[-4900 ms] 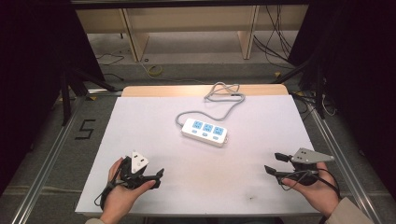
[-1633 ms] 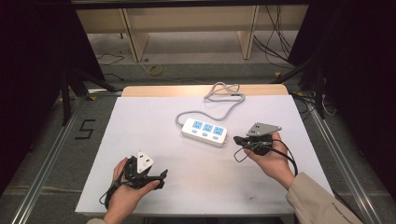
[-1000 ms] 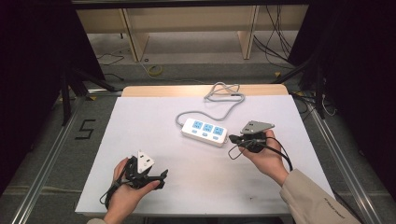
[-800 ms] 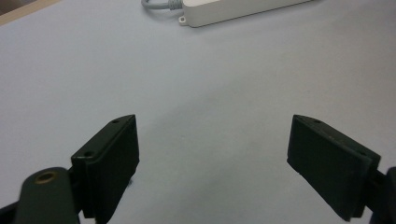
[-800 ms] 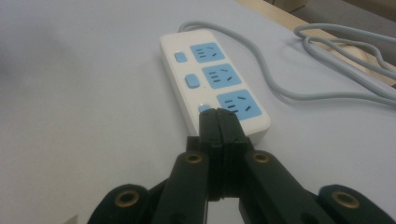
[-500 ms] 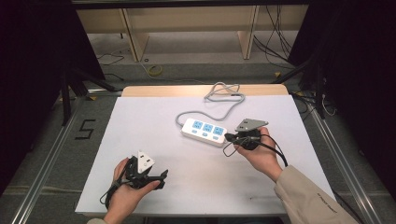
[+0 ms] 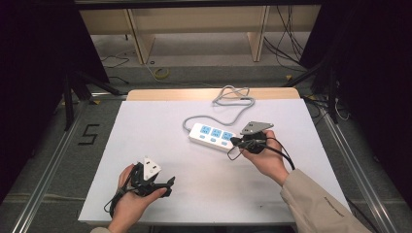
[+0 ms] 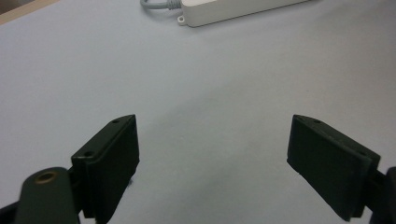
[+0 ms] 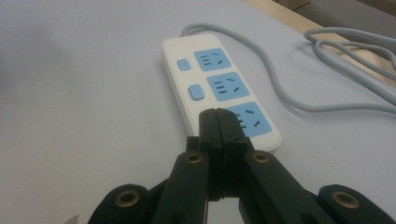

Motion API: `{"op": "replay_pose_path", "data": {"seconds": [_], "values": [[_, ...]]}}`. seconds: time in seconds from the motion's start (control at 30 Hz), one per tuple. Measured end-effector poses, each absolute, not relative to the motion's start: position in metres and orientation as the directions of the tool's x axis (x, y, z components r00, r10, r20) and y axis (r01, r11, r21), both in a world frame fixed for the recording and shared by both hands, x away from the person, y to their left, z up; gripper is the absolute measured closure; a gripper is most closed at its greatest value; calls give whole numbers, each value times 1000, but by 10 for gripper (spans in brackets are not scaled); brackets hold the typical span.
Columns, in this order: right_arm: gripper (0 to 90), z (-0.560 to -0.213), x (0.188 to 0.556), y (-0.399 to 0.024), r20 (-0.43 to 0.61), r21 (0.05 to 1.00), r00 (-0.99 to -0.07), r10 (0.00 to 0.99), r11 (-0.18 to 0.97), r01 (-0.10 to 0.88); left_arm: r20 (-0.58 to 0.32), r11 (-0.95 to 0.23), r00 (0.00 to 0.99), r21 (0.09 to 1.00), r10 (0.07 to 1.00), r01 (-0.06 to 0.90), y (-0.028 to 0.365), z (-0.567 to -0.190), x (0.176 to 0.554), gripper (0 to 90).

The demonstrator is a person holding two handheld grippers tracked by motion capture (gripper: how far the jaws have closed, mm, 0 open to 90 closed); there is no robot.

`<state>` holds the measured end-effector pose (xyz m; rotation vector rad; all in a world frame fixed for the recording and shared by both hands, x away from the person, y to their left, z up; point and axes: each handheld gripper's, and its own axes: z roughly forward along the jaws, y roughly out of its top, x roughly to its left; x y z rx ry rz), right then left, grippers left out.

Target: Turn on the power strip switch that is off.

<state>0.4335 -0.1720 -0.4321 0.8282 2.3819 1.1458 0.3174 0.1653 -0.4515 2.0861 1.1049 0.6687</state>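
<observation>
A white power strip [image 7: 213,136] with three blue sockets and blue switches lies mid-table, its grey cable [image 7: 232,99] curling toward the far edge. My right gripper [image 7: 234,141] is shut with nothing between its jaws. Its closed tip hovers at the strip's near end [image 9: 243,122], over the last socket and beside where that socket's switch would be; contact cannot be told. My left gripper [image 7: 168,184] rests near the front left of the table, held by a hand. Its jaws stand wide open over bare white surface [image 8: 215,154], with the strip's end [image 8: 224,10] far ahead.
The white table top [image 7: 145,126] has a wooden strip along its far edge [image 7: 170,93]. Beyond it stand a wooden shelf frame [image 7: 136,34] and loose cables on the floor. A dark stand leg [image 7: 82,80] sits off the table's left.
My right gripper has moved left from the table's right side to the power strip's near end, jaws closed together. The left gripper and hand have stayed in place.
</observation>
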Motion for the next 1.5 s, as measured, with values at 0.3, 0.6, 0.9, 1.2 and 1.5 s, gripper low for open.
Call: {"op": "replay_pose_path", "data": {"seconds": [0.3,0.6,0.9,1.2,1.5], "values": [[900,-431,439,-165,-74,790,-762,643,504,348,126,-414,510,758,851,504,165,-451,317,163],[900,-431,444,-158,-68,787,-761,645,504,356,128,-417,512,757,850,502,165,-451,317,163],[900,-432,451,-152,-68,781,-762,644,510,361,128,-417,512,758,849,502,165,-451,317,163],[900,-431,458,-147,-69,777,-761,645,513,365,128,-418,513,758,849,501,165,-451,317,163],[900,-435,463,-144,-66,770,-756,651,516,377,129,-418,513,758,848,501,165,-451,317,164]]}}
